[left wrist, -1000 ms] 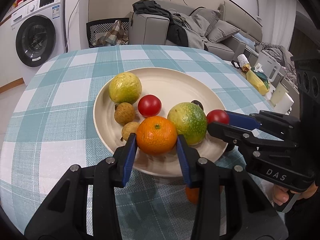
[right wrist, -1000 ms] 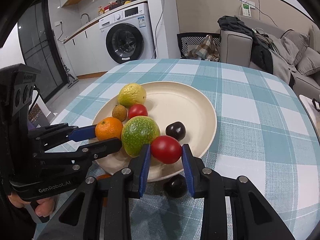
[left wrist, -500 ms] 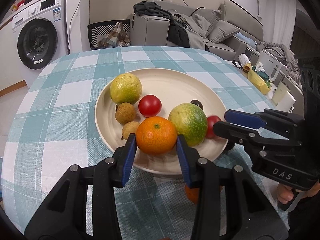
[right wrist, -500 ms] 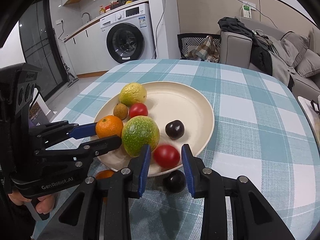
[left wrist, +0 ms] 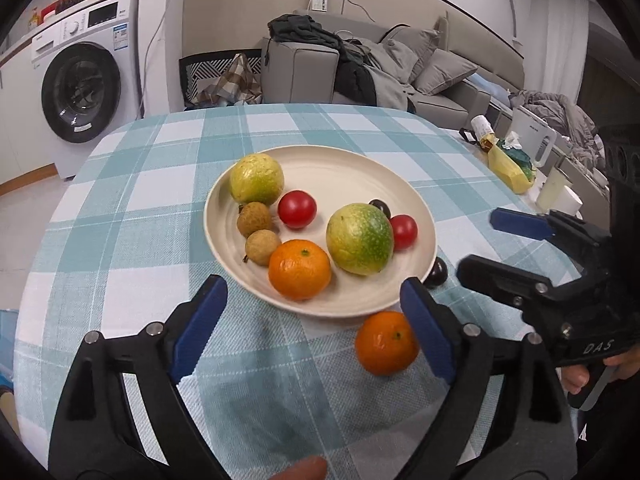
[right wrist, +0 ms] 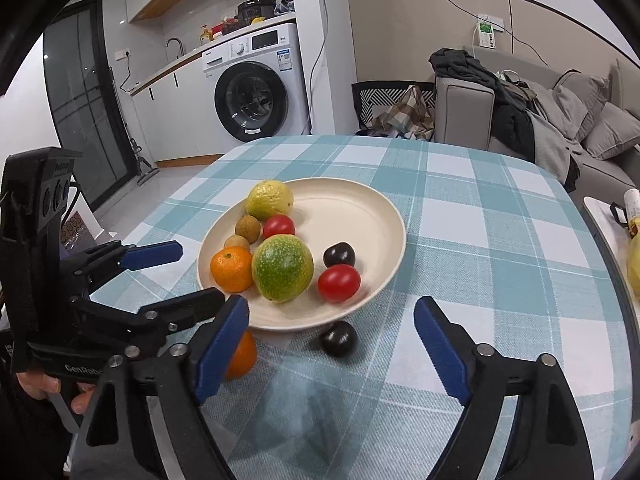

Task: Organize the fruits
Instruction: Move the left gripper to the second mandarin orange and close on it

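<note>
Checked tabletop (left wrist: pixel 120 216) | plate (left wrist: pixel 420 216) hides dark plum (left wrist: pixel 437 273) partly | left gripper (left wrist: pixel 316 312), right gripper (right wrist: pixel 332 328): fingers apart, empty

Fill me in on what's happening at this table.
A person is sorting fruit onto a plate with two handheld grippers. Both the left gripper and the right gripper are open and empty, hovering at the plate's near edge. One orange and two tomatoes sit on the plate; another orange and a dark plum lie on the tablecloth.
</note>
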`<state>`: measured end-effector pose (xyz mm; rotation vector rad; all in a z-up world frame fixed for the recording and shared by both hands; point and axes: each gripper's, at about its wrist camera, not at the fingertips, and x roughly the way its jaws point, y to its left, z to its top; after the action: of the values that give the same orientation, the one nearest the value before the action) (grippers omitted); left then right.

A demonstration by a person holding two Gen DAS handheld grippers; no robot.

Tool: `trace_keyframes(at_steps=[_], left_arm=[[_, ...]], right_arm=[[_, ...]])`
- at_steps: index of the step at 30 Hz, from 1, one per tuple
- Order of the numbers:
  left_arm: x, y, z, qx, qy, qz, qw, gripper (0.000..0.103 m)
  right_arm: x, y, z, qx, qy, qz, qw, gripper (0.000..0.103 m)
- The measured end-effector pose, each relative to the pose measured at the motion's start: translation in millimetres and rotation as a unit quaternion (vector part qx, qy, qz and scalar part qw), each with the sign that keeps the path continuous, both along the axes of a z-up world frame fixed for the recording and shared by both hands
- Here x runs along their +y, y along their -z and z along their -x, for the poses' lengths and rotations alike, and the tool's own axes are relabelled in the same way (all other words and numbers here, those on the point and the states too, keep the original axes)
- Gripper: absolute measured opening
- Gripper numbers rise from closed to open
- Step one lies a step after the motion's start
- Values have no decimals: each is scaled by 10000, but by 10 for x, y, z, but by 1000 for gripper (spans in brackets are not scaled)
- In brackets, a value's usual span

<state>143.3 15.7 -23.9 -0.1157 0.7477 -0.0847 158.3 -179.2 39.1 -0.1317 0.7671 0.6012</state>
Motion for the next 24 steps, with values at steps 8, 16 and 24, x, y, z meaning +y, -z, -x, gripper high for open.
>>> trace_keyframes(at_steps=[8,16,24], left_arm=[[-8,-40,226,-89,-192,-144,9997,102],[-120,-38,300,-76,-42,-297,9995,102],[-157,80,245,170,28,-94,9998,102]], right_arm=[[-160,30,186,-65,179,-113,9998,103],[-151,80,182,-67,63,-20,10000,103],[-243,169,72,108,227,67,9997,103]])
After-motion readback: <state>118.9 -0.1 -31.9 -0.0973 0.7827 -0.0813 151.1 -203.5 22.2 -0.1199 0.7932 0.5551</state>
